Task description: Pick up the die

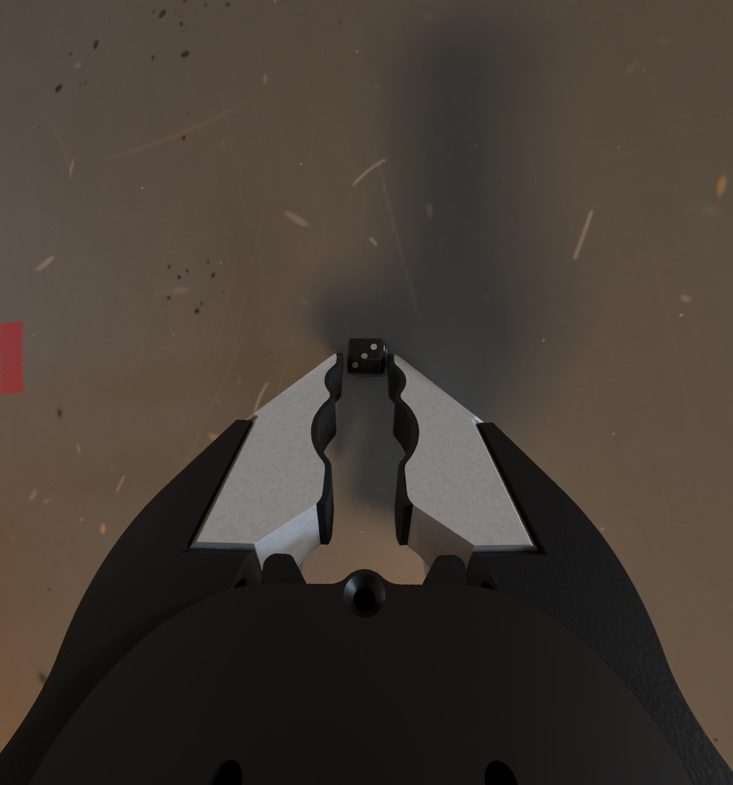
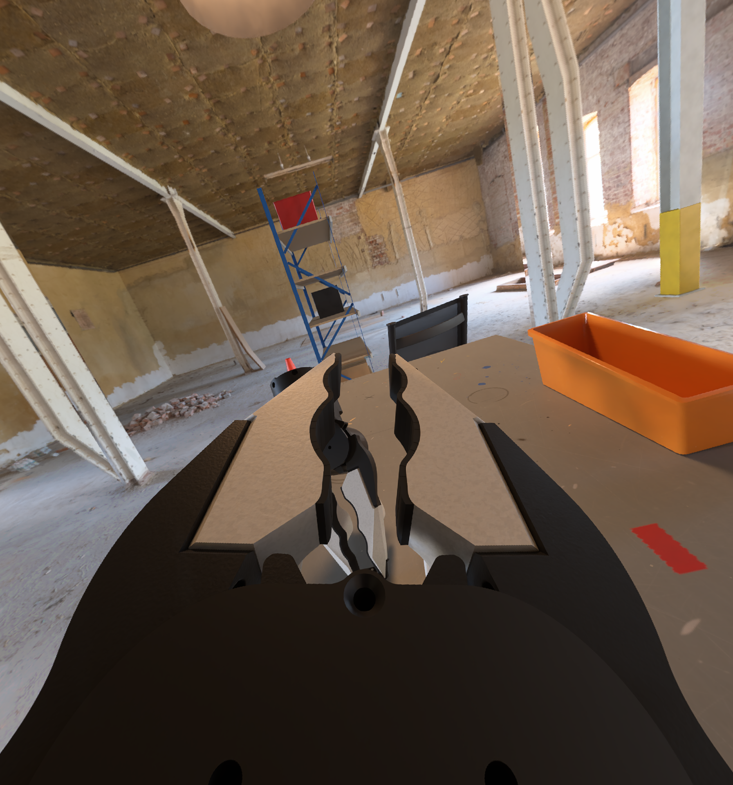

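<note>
The die (image 1: 365, 357) is small and black with white pips and sits on the scratched brown table (image 1: 186, 212). My left gripper (image 1: 364, 357) points straight down at it. The jaws are open and stand on either side of the die, with a thin gap on each side. The left gripper also shows in the right wrist view (image 2: 356, 488), pointing down at the table between my right fingers. My right gripper (image 2: 362, 361) is open and empty, held level above the table (image 2: 568, 488). The die is hidden in the right wrist view.
An orange bin (image 2: 653, 382) stands on the table at the right. A red tape mark (image 2: 668, 548) lies on the table, also in the left wrist view (image 1: 11, 357). A dark chair (image 2: 428, 327) stands at the far table edge.
</note>
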